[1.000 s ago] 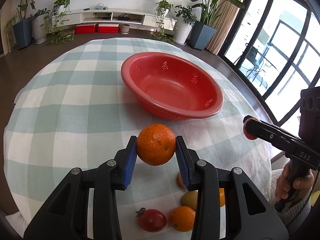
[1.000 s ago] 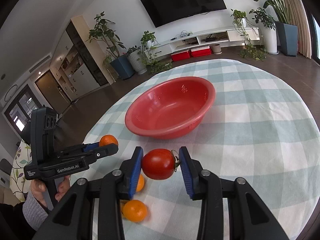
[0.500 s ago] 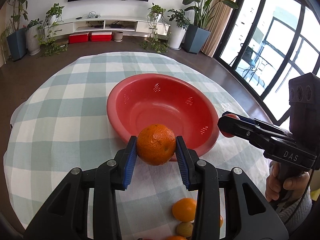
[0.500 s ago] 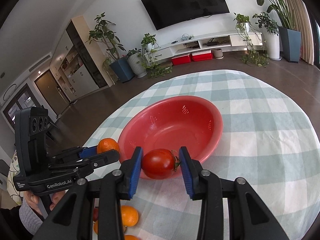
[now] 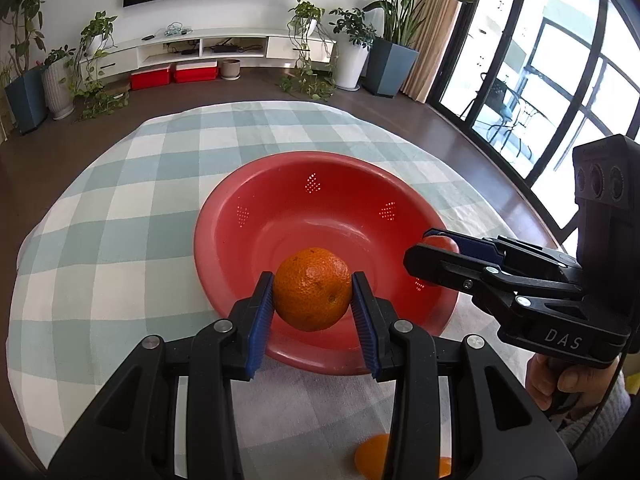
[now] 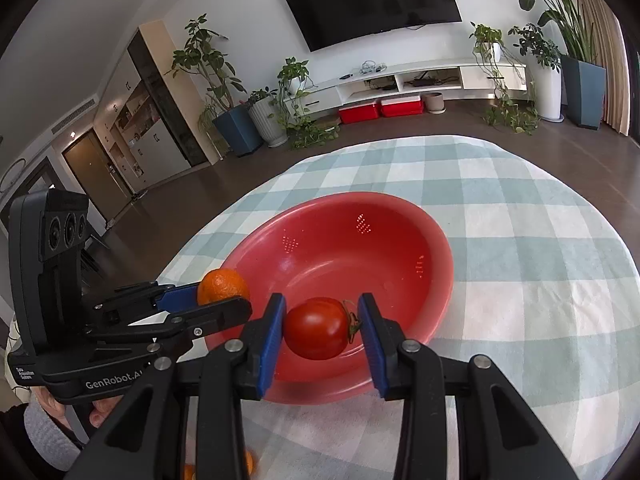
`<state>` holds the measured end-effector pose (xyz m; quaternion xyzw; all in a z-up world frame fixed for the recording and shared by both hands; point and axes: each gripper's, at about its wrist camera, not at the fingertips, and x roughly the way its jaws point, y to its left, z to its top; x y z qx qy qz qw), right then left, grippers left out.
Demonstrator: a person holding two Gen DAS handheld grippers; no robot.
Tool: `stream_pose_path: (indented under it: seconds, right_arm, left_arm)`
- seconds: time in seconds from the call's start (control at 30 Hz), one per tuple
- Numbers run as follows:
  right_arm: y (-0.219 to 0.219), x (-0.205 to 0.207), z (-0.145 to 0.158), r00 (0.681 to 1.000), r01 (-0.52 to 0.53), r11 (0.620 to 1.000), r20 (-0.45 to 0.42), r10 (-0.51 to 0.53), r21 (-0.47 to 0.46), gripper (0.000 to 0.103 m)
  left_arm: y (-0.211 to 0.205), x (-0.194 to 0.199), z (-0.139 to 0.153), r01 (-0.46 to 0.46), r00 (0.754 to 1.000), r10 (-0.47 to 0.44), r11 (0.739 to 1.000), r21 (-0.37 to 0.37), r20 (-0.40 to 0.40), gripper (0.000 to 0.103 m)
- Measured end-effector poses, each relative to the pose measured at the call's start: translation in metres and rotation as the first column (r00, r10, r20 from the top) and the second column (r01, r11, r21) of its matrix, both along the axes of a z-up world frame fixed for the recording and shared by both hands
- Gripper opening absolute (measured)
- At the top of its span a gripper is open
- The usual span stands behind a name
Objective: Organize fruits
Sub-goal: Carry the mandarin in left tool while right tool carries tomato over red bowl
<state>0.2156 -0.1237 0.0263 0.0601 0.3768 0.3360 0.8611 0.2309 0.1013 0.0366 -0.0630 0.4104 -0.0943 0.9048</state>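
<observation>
On my round counter [image 5: 120, 216] with its checked cloth, my left gripper [image 5: 312, 308] clamps a dimpled orange [image 5: 312, 288] and my right gripper [image 6: 322, 330] a red tomato [image 6: 316, 328], both over the red perforated plastic bowl's [image 5: 320, 208] near rim.

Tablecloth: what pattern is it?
Pale green and white check tablecloth, clearest in the right wrist view.
</observation>
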Motion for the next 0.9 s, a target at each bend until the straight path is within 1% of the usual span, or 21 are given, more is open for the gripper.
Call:
stream_pose_path:
  seconds: [0.63, 0.9]
  right_arm:
    - [0.015, 0.016, -0.010, 1.000, -0.004, 0.997, -0.014, 0.003, -0.077, 0.040]
    - [0.021, 0.023, -0.012, 1.000, -0.004, 0.994, -0.016, 0.002, -0.112, 0.040]
  left_arm:
    - [-0.004, 0.021, -0.017, 0.016, 0.999, -0.015, 0.999, 0.032, -0.032, 0.036]
    - [-0.006, 0.025, -0.019, 0.018, 0.999, -0.016, 0.998, 0.064, -0.033, 0.035]
